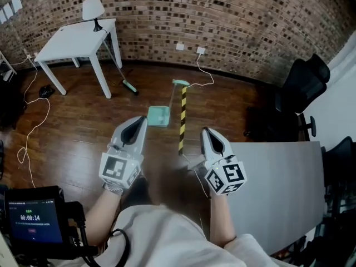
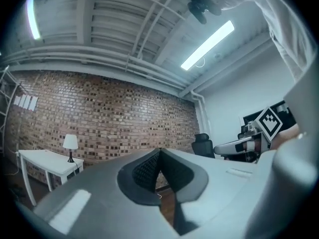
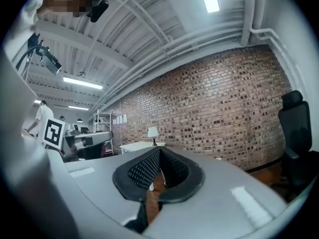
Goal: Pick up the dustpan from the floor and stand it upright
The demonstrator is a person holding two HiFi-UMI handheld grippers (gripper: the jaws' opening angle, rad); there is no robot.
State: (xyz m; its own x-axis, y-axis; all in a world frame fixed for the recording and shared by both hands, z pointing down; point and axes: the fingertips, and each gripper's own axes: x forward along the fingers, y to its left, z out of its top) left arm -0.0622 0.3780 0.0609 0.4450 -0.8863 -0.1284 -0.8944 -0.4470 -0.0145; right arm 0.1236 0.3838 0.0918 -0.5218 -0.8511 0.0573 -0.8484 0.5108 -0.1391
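A brick wall [image 1: 233, 15] curves across the top of the head view above a dark wooden floor [image 1: 67, 132]. At upper left a white table [image 1: 72, 43] bears a white lamp [image 1: 93, 9]. A yellow-and-black striped strip [image 1: 182, 121] lies mid-frame. A black office chair [image 1: 303, 88] stands at right, and a screen device [image 1: 34, 222] sits lower left.

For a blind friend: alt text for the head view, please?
The left hand-held gripper and right hand-held gripper, both shut, point toward a teal dustpan on a wooden floor. A white table stands beyond.
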